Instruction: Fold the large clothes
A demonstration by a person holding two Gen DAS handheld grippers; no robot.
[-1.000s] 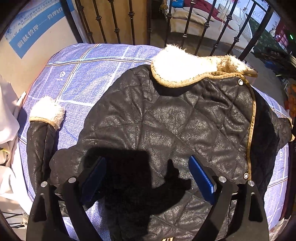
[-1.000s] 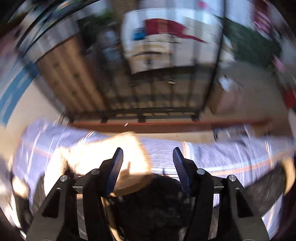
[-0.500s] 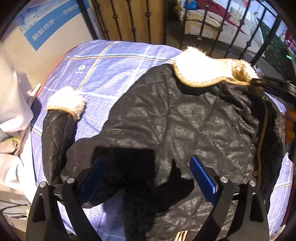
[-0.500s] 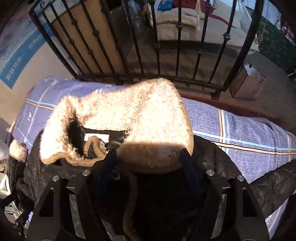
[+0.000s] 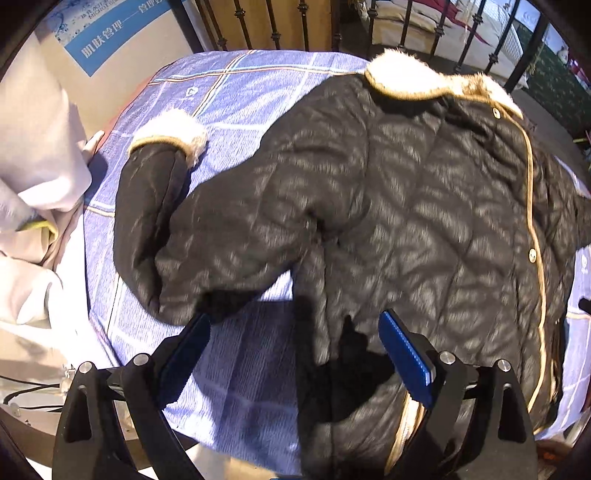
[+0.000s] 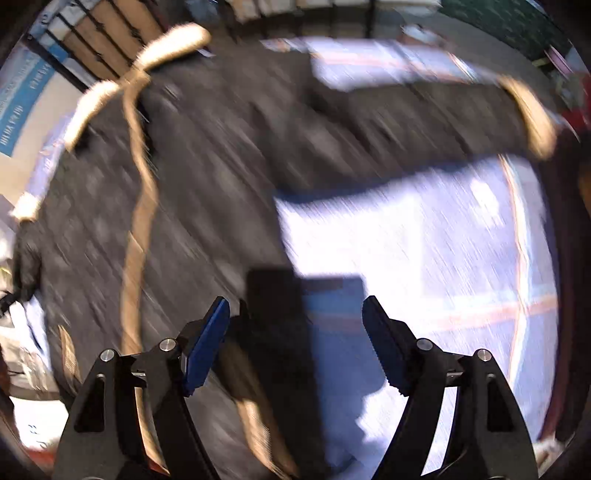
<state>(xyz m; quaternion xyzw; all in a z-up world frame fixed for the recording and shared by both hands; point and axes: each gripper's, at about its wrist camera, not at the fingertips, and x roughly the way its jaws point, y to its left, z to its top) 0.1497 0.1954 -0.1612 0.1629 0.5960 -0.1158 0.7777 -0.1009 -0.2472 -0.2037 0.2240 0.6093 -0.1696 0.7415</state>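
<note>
A black quilted jacket [image 5: 406, 206] with a cream fur collar [image 5: 410, 74] and fur cuffs lies spread front-up on a blue checked bedsheet [image 5: 236, 88]. Its left sleeve [image 5: 147, 206] is bent, cuff pointing away. My left gripper [image 5: 295, 354] is open and empty above the jacket's lower left hem. The right wrist view is motion-blurred: the jacket [image 6: 184, 192] fills the left, its other sleeve [image 6: 424, 122] stretches right. My right gripper [image 6: 295, 336] is open and empty above the jacket's right edge.
A black iron railing [image 5: 280, 22] runs behind the bed. Pale cloth [image 5: 33, 177] is piled at the bed's left edge. A wall with a blue sign [image 5: 110, 33] stands at the back left.
My right gripper has let go of the fur collar and swung back to the jacket's right side. My left gripper has drawn back toward the lower left hem; the jacket front now lies flatter.
</note>
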